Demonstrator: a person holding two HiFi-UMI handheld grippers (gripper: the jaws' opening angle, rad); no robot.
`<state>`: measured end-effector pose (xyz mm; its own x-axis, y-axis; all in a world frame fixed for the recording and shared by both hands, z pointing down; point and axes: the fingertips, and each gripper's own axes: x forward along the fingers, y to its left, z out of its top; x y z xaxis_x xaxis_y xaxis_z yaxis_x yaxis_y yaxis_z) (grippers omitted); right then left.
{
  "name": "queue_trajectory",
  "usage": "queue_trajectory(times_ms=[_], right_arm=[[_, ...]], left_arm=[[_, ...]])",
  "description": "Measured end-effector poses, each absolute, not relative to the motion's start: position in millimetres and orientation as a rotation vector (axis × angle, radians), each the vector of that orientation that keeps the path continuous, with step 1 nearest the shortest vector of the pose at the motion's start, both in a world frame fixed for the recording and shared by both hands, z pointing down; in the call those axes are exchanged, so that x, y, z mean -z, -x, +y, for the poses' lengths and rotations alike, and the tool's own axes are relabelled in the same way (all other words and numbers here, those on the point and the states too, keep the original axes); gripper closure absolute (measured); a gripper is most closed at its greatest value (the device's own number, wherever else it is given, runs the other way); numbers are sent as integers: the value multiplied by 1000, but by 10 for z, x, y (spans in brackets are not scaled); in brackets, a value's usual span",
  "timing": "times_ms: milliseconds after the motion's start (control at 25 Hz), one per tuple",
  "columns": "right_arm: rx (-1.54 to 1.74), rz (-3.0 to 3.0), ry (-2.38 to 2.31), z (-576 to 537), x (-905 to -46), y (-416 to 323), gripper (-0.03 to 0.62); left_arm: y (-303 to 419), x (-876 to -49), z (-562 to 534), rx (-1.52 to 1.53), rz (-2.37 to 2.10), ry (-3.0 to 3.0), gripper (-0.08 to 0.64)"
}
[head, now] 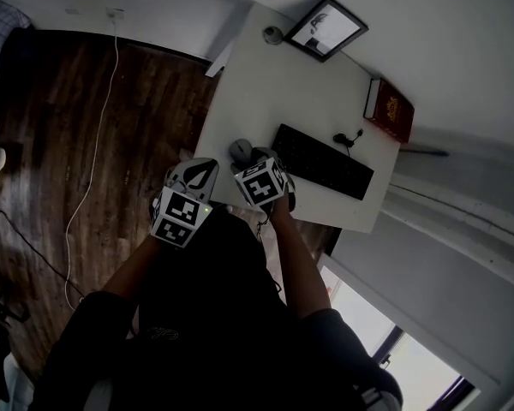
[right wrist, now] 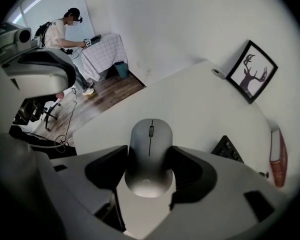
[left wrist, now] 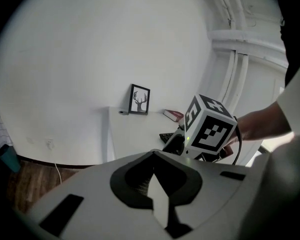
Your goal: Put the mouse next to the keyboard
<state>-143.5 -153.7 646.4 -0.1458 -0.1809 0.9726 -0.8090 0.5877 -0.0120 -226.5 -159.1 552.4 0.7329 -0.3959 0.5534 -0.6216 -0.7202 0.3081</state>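
A grey mouse (right wrist: 149,156) lies on the white table (head: 274,84) near its front left edge, just left of the black keyboard (head: 323,162). In the head view the mouse (head: 241,150) shows partly behind my right gripper (head: 252,157). My right gripper (right wrist: 149,184) has its jaws wide apart, one on each side of the mouse and close against its flanks; I see no squeeze on it. The keyboard's corner (right wrist: 227,149) shows to the right. My left gripper (head: 202,171) hangs off the table's left edge, its jaws (left wrist: 152,179) closed together with nothing in them.
A framed deer picture (head: 325,28) and a small round object (head: 272,34) stand at the table's far end. A red book (head: 390,110) lies at the right edge. A white cable (head: 94,144) runs over the wooden floor. Another person (right wrist: 65,31) sits far behind.
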Motion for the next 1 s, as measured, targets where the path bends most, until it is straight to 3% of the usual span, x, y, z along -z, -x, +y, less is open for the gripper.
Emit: queue_trajectory(times_ms=[600, 1000], right_arm=[[-600, -1808, -835, -1344, -6261, 1237, 308], [-558, -1859, -813, -1261, -6163, 691, 311]], left_arm=[[1873, -5596, -1599, -689, -870, -2421, 558], [1276, -5502, -1706, -705, -945, -2420, 558]])
